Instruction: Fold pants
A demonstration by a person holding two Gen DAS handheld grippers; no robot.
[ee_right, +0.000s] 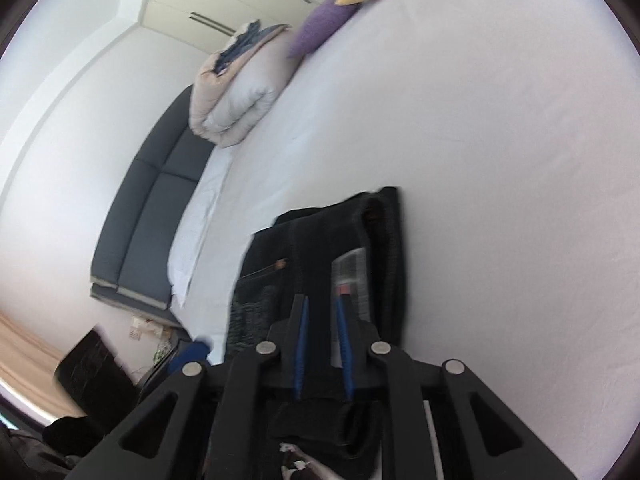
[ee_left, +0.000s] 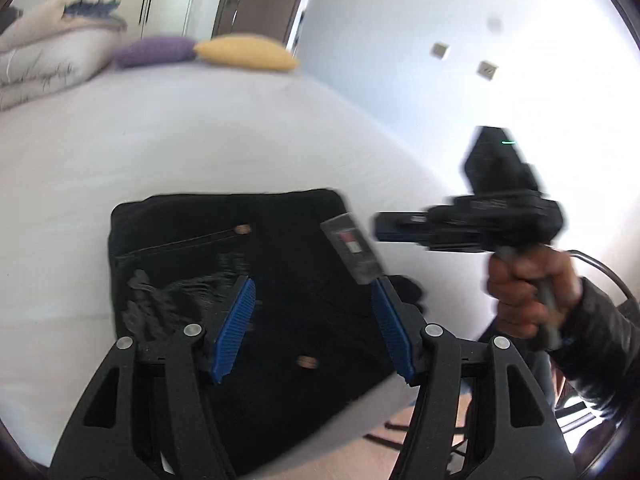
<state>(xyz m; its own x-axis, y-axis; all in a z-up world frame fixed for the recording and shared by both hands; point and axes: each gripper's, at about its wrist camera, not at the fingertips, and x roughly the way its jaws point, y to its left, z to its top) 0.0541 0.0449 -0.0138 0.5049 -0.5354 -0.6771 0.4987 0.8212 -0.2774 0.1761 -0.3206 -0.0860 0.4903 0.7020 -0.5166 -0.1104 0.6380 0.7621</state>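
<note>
A: Where are the pants lying relative to the grippers?

B: The black pants are lying folded on the white bed, near its edge. The left gripper is hovering just above them, its blue-padded fingers spread wide and gripping nothing. The right gripper, held in the person's right hand, is pointing at the pants from the side, its fingers drawn narrow; whether they are pinching fabric, I cannot tell.

A: How are the pants looking?

B: They are forming a compact dark rectangle, with copper rivets, pocket stitching and a grey tag showing.
</note>
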